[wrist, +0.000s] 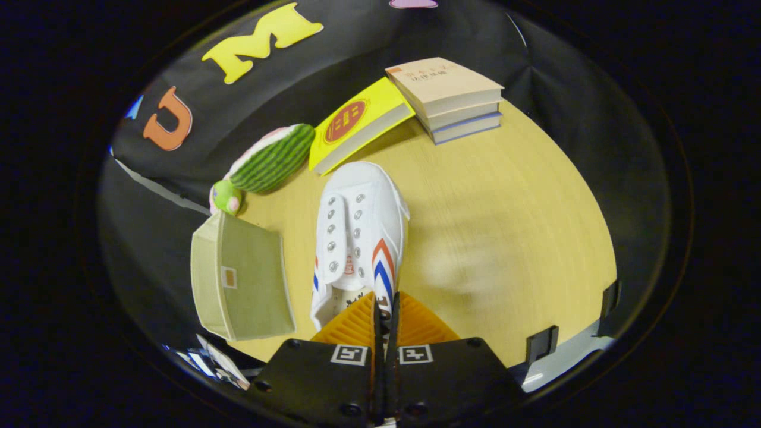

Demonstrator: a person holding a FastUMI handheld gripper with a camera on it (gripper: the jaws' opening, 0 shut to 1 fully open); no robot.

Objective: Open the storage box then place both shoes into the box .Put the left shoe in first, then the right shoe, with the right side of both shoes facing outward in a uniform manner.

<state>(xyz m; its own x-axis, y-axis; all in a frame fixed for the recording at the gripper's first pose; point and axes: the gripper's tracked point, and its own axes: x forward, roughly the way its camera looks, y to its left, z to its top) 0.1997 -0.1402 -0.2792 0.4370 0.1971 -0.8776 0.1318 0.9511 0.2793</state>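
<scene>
Wooden counter (pixel 505 226) lies bare to our right of the shoe (pixel 359 238), so we have room there; our hand-held gripper (pixel 385 312) is pinching the shoe's heel wall, toe pointing away toward the books (pixel 449 98); the storage box (pixel 241 279) sits just left, near the counter's edge, beside a plush toy (pixel 270 160).

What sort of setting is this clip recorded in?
Likely a staged recording booth: a wooden table backed by black cloth, props laid out, the gripper shut on a white shoe beside the storage box.
</scene>
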